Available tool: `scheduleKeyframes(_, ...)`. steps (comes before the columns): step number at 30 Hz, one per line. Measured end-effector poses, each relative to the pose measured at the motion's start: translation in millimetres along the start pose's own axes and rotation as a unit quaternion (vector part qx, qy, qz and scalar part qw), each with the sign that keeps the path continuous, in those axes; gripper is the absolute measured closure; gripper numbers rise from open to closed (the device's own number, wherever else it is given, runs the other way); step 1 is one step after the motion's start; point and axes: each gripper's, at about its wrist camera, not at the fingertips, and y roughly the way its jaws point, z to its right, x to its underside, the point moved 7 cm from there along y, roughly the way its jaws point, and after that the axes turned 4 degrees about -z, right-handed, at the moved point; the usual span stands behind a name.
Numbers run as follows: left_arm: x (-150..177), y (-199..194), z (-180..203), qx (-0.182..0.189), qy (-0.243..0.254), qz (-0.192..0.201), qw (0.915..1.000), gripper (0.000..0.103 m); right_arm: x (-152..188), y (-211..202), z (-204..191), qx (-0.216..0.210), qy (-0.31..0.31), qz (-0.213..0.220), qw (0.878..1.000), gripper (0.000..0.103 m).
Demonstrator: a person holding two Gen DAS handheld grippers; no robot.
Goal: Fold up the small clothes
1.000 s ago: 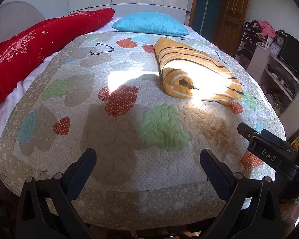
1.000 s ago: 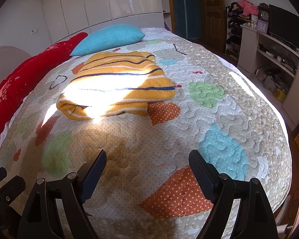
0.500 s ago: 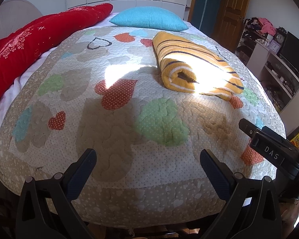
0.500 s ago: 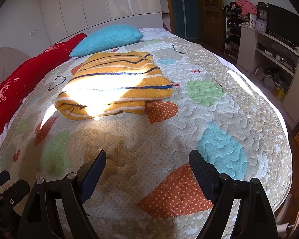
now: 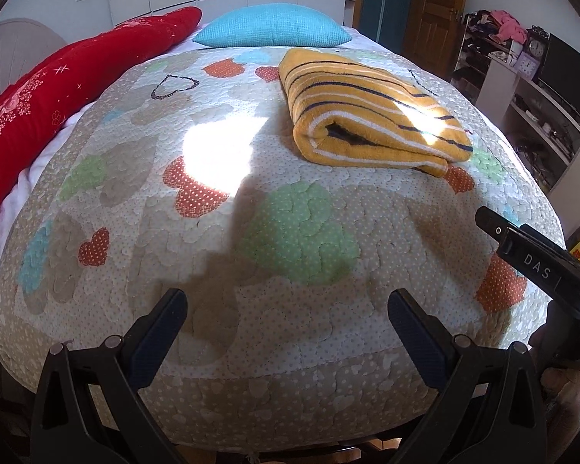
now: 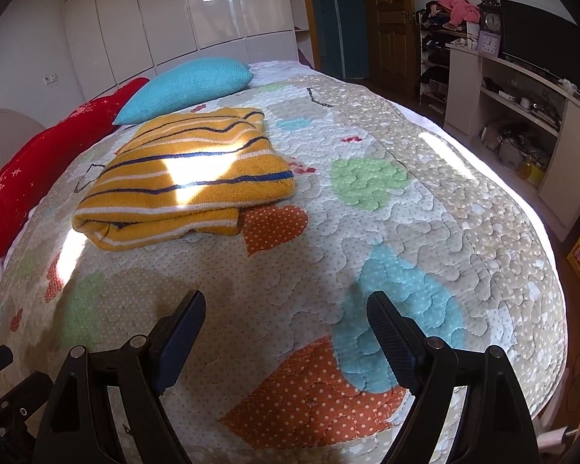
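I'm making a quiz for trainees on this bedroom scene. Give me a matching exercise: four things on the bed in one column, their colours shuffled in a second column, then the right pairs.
Things:
1. folded garment
2. pillow
3. long cushion
4. heart outline on the quilt

Colours:
A. red with small white patterns
B. dark, unfilled
C. turquoise
D. yellow-orange with dark and white stripes

Pairs: 1-D, 2-C, 3-A, 4-B
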Motion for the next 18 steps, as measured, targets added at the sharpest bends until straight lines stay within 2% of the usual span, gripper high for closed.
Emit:
scheduleKeyframes(4, -14, 16, -2, -0.013, 0.010, -0.006, 0.9999, 0.000, 0, 10, 11, 0.004, 0.014, -0.008, 1.000, 0.014)
scheduleKeyframes(8, -15, 48, -5, -0.028, 0.014, -0.042, 0.9986, 0.000, 3, 21, 18, 0.007, 0.021, -0.020, 1.000, 0.013)
scheduleKeyframes(10, -12, 61, -6, -0.027, 0.011, -0.060, 0.9978, 0.000, 1, 24, 18, 0.013, 0.011, -0.019, 1.000, 0.011)
scheduleKeyframes(13, -13, 63, -4, -0.030, 0.012, -0.053, 0.9981, 0.000, -2, 30, 18, 0.021, 0.003, -0.019, 1.000, 0.009)
scheduleKeyframes(18, -12, 69, -8, -0.012, 0.003, -0.070, 0.9975, 0.000, -4, 44, 14, 0.053, -0.026, -0.023, 0.998, 0.000)
